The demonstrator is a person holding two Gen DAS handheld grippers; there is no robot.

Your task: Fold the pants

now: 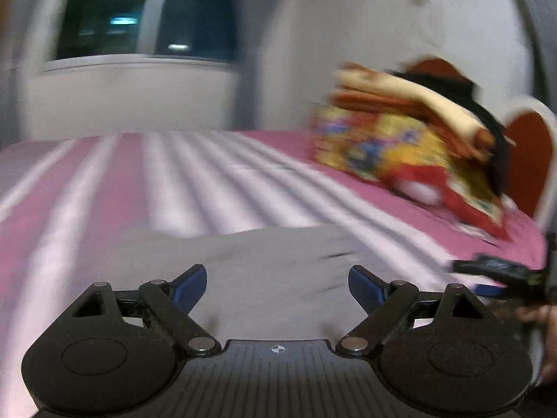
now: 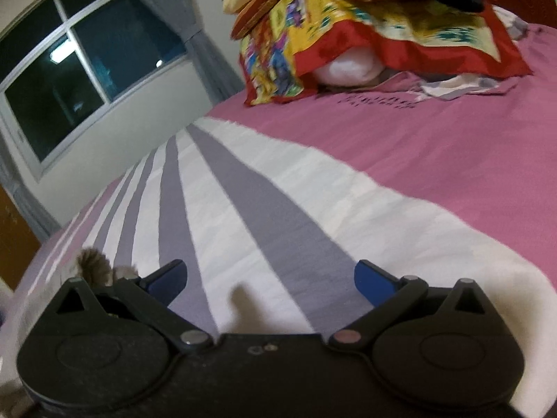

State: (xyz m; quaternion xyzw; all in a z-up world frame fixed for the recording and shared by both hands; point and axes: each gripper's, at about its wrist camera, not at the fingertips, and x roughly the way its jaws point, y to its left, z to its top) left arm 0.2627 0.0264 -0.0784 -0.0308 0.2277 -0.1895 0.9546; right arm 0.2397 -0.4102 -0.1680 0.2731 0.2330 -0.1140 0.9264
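Observation:
Grey pants [image 1: 264, 264] lie flat on the striped bedspread [image 1: 146, 181], just beyond my left gripper [image 1: 278, 287]. That gripper is open and empty, its blue-tipped fingers [image 1: 189, 287] wide apart above the near edge of the pants. My right gripper [image 2: 269, 280] is open and empty too, low over the bedspread's [image 2: 264, 209] grey and white stripes. It also shows at the right edge of the left wrist view [image 1: 501, 275]. A grey bit of cloth [image 2: 94, 266], likely the pants, peeks out at the left of the right wrist view. The left wrist view is blurred.
A pile of folded blankets and a yellow-red patterned cloth [image 1: 410, 139] sits at the head of the bed, also seen in the right wrist view [image 2: 348, 35]. A red headboard [image 1: 529, 160] stands behind it. A dark window [image 1: 146, 14] is in the far wall.

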